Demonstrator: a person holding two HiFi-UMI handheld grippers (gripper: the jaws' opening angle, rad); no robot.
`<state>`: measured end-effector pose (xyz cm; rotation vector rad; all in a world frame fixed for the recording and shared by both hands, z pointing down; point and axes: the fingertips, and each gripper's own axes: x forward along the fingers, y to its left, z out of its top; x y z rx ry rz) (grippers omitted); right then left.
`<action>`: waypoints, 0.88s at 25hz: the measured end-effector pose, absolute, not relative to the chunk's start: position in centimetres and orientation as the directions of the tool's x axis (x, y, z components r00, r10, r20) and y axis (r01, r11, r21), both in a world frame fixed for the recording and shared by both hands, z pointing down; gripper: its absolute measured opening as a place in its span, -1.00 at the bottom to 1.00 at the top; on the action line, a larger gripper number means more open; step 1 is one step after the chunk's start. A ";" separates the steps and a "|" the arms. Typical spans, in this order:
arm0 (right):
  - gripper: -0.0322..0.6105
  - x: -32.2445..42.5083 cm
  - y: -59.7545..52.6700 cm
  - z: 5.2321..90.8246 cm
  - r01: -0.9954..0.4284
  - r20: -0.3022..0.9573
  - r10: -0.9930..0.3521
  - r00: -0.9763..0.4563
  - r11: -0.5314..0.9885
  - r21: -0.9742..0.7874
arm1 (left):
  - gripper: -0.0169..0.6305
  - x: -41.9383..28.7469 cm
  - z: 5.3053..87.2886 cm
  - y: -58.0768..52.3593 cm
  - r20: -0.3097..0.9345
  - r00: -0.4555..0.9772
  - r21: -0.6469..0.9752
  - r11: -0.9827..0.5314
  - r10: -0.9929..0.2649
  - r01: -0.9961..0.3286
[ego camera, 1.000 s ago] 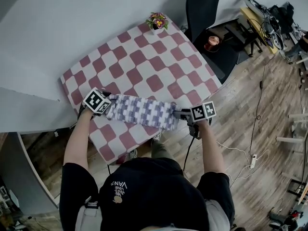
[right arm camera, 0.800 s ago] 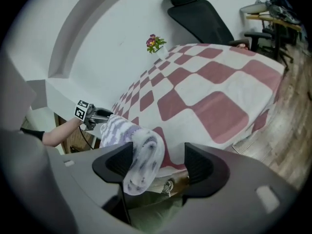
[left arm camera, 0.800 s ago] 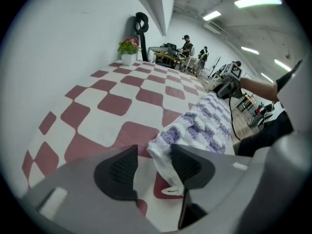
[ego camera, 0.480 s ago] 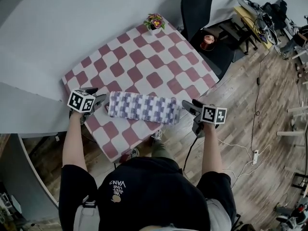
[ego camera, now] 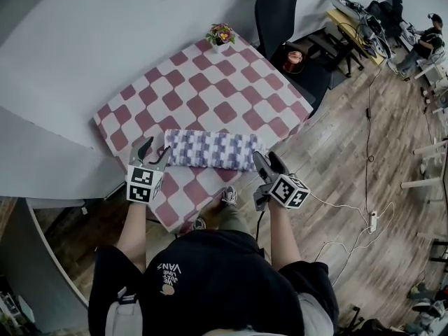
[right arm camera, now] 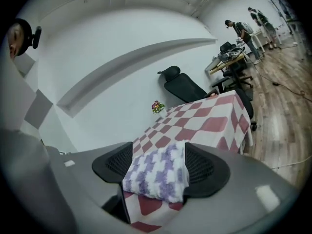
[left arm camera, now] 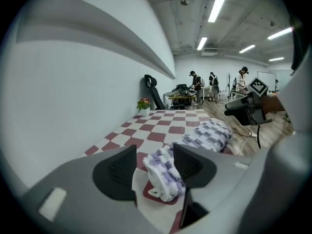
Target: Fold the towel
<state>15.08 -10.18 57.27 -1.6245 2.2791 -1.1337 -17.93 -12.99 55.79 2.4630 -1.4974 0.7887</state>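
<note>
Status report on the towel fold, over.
Left claw and right claw just opened, nothing between them. Towel folded into a strip, flat on checkered table. Nothing in the way; flower pot at far corner.

Purple-and-white checked towel (ego camera: 210, 150), folded into a long flat band, ends just ahead of left gripper's (ego camera: 155, 147) and right gripper's (ego camera: 267, 158) parted jaws, ungripped

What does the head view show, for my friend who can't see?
A folded purple-and-white towel lies on a red-and-white checked table. The left gripper and right gripper, jaws just opened, hover empty off its two ends.
</note>
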 end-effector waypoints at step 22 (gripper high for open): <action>0.12 15.0 -7.2 67.5 -0.138 0.197 -0.937 -0.290 -0.163 -0.977 | -0.27 -0.5 62.3 -7.3 0.621 0.572 -0.317 -0.839 -0.536 -0.442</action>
